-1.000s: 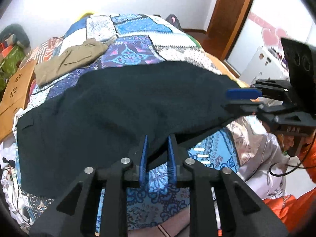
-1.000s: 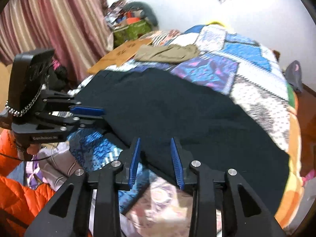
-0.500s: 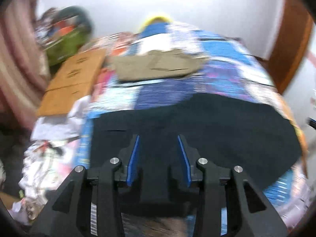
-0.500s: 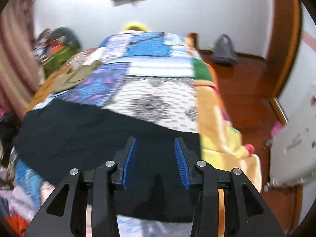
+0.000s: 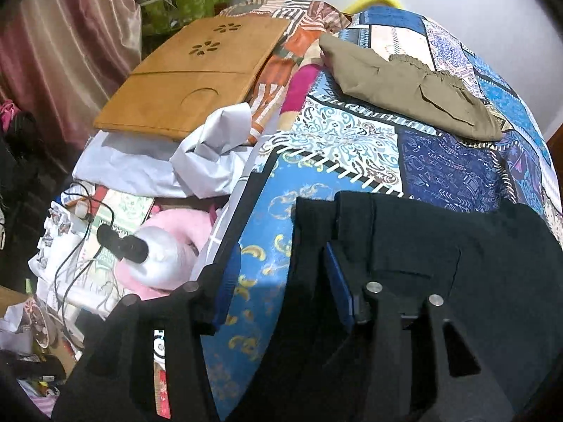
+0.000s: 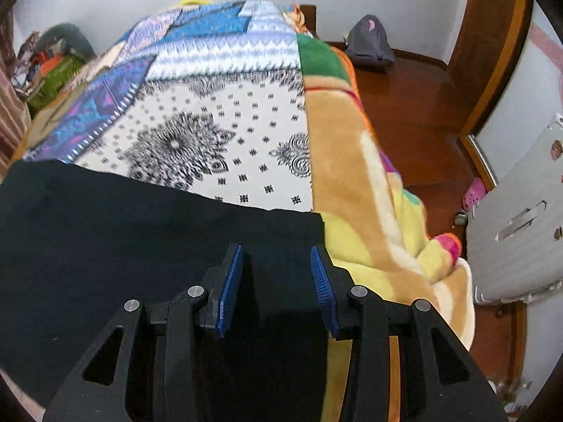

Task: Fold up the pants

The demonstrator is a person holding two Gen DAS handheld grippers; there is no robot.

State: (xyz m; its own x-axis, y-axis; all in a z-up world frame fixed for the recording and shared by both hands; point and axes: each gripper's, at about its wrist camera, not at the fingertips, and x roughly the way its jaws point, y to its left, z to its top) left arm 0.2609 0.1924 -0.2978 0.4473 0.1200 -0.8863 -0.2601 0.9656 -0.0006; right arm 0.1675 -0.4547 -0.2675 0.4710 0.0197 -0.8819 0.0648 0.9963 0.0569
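Observation:
Black pants (image 5: pixel 440 263) lie flat across the near part of a patchwork quilt on a bed. In the left wrist view my left gripper (image 5: pixel 283 256) is open over the waistband corner of the pants, its jaws straddling the left edge of the cloth. In the right wrist view the pants (image 6: pixel 123 232) fill the lower left, and my right gripper (image 6: pixel 276 258) is open just above their far right corner, near the leg end. Neither gripper holds cloth.
Folded khaki pants (image 5: pixel 408 84) lie further up the quilt (image 5: pixel 352 140). A wooden lap tray (image 5: pixel 197 77), grey cloth, cables and clutter lie left of the bed. On the right, an orange-yellow blanket (image 6: pixel 355 183) hangs over the bed edge above a wooden floor (image 6: pixel 415 105) and a white panel.
Both grippers have opened and let go of the near edge of the pants. The left one swung to the waistband end, the right one to the leg end.

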